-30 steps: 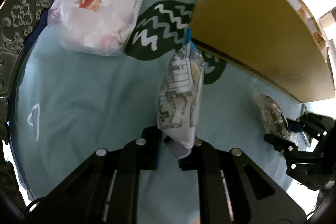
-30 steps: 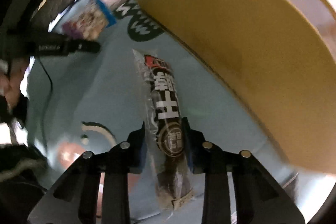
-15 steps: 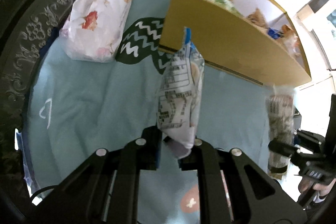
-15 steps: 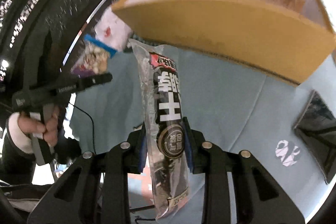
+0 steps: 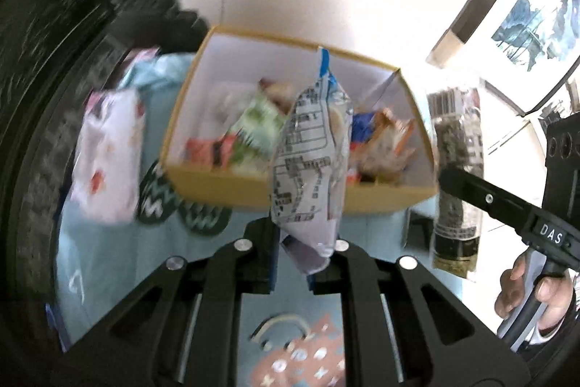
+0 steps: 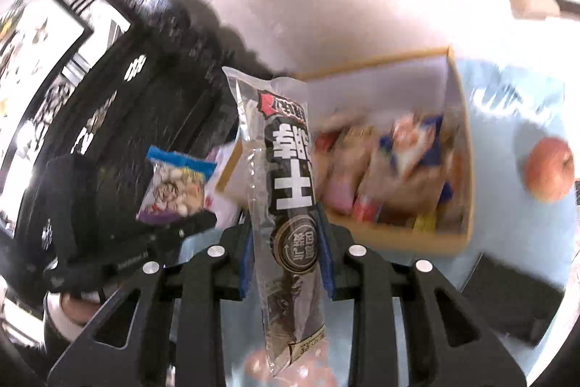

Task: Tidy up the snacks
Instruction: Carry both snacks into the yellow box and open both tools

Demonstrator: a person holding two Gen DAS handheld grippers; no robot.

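Both wrist cameras are looking down along their fingers, near the yellow box (image 5: 301, 191) (image 6: 398, 234). The left one is facing it from its left; the right one from its right. Both are sharing it.

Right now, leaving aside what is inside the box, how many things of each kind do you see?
Snack packets held: 2, white packet in left hand-held gripper, black packet in right hand-held gripper
Cardboard box: 1
Floral bag: 1
Apple: 1
Total: 5

1. Your right gripper (image 6: 286, 254) clamps a long black snack pack (image 6: 288, 202), held upright.
2. Behind it sits the open box (image 6: 398, 236) with blurred snacks.
3. An apple (image 6: 550, 169) lies right of the box.
4. Your left gripper (image 6: 174, 231) holds a blue-topped bag (image 6: 175, 185).
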